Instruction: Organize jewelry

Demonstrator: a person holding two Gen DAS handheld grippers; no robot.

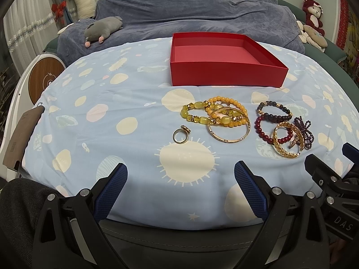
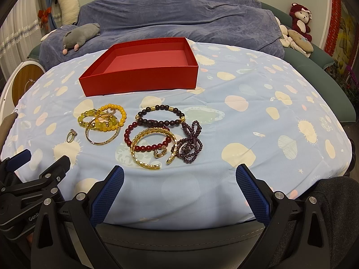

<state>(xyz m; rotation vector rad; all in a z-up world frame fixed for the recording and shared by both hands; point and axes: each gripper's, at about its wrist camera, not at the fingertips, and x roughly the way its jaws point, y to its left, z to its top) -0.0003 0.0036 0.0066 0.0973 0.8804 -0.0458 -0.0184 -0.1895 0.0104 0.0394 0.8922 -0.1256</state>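
left gripper [image 1: 180, 174] low, level, fingers spread, empty | right gripper [image 2: 179, 176] same | jewelry [image 2: 143, 134] apparently untouched, before red box [image 2: 139, 79]

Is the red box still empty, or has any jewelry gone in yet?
Empty. The red box stands open with no lid, and its pink floor is bare in both wrist views. All the jewelry lies on the cloth in front of it.
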